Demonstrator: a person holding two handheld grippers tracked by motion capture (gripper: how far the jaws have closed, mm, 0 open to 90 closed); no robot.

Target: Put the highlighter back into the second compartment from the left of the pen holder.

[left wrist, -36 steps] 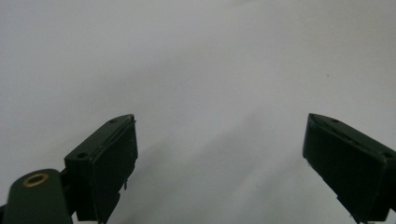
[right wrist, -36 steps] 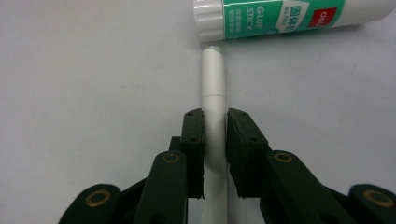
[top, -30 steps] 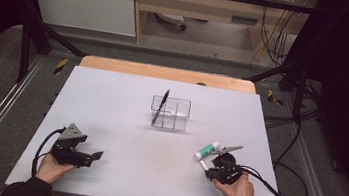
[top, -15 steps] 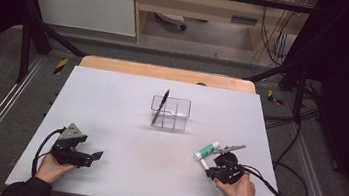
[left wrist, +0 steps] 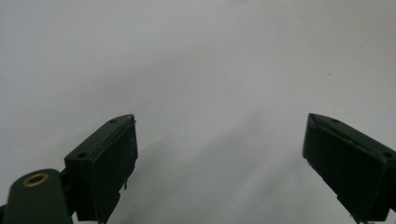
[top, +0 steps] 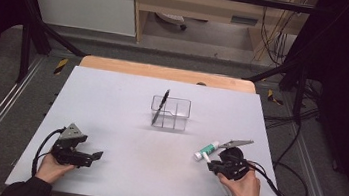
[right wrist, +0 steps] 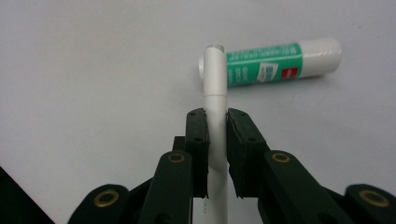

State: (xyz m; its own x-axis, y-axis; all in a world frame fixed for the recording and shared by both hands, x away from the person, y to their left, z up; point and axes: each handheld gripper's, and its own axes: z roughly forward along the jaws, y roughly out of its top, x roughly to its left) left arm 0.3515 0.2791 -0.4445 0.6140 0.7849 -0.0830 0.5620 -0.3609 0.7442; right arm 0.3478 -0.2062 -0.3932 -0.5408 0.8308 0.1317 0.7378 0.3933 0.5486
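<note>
Your right gripper (right wrist: 217, 122) pinches a slim white marker (right wrist: 215, 88), both jaws pressed flat against its barrel, the capped end sticking out past the fingertips toward 12 o'clock in the right gripper view. Just beyond that cap lies a green-and-white glue stick (right wrist: 275, 63), resting crosswise on the tabletop (right wrist: 84, 70); whether the marker's tip touches it cannot be told.

From the high view, your right hand (top: 242, 187) sits at about 4 o'clock on the pale grey tabletop (top: 112, 95), near its front edge, with the right gripper (top: 214, 164) pointing toward 10 o'clock. The marker (top: 207, 157) shows as a short white stub at the gripper's front, and the glue stick (top: 206, 150) lies just beside it, angled toward 2 o'clock.

Your left hand (top: 50, 167) rests at about 8 o'clock on the tabletop, well apart from the right. Its left gripper (top: 96, 156) points toward 3 o'clock. In the left gripper view the jaws of the left gripper (left wrist: 219, 154) stand spread wide, with bare tabletop between them.

Near the tabletop's centre, slightly toward 12 o'clock, stands a clear plastic organizer (top: 173, 114) with divided compartments. A black pen (top: 160, 106) leans upright in its left-hand compartment, tilted a little toward 1 o'clock.
</note>
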